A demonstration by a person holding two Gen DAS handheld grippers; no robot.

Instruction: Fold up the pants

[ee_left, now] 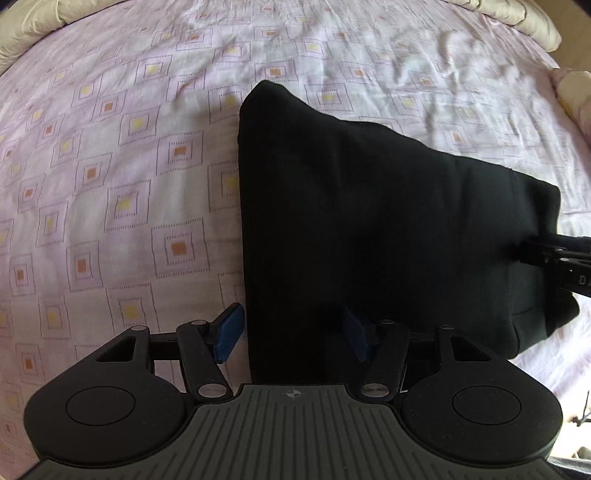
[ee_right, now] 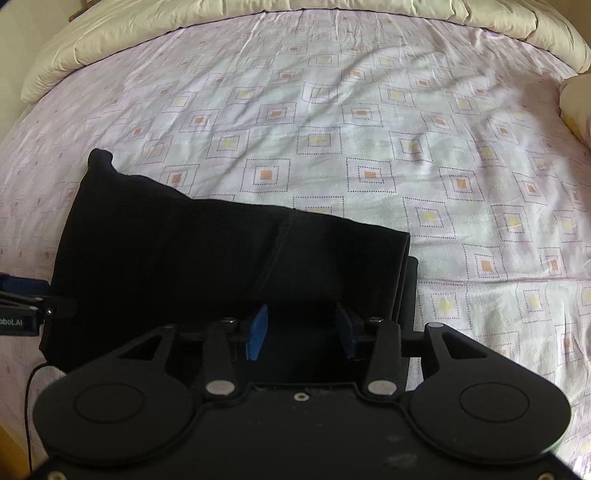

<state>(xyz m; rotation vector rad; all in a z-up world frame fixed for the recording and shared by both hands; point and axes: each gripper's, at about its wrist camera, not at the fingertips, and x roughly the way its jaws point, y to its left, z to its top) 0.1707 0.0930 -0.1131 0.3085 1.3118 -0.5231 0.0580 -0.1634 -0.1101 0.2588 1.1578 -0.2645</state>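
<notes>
Black pants (ee_left: 369, 221) lie folded into a compact wedge on the patterned bed sheet (ee_left: 110, 184). My left gripper (ee_left: 291, 336) hangs over the fold's near left edge, one blue pad (ee_left: 231, 332) above the sheet and the other over the cloth; the jaws stand open and press on nothing. In the right wrist view the pants (ee_right: 184, 251) fill the lower left, seam facing up. My right gripper (ee_right: 302, 328) is open above their near edge, with only black cloth showing below the gap. The right gripper (ee_left: 554, 254) shows at the pants' right end, the left gripper (ee_right: 29, 310) at their left end.
A cream duvet (ee_right: 221, 22) is bunched along the far side of the bed, and a pale pillow (ee_right: 576, 107) sits at the right edge. The pink sheet (ee_right: 369, 147) is wrinkled beyond the pants. A thin black cable (ee_right: 29, 387) hangs at the lower left.
</notes>
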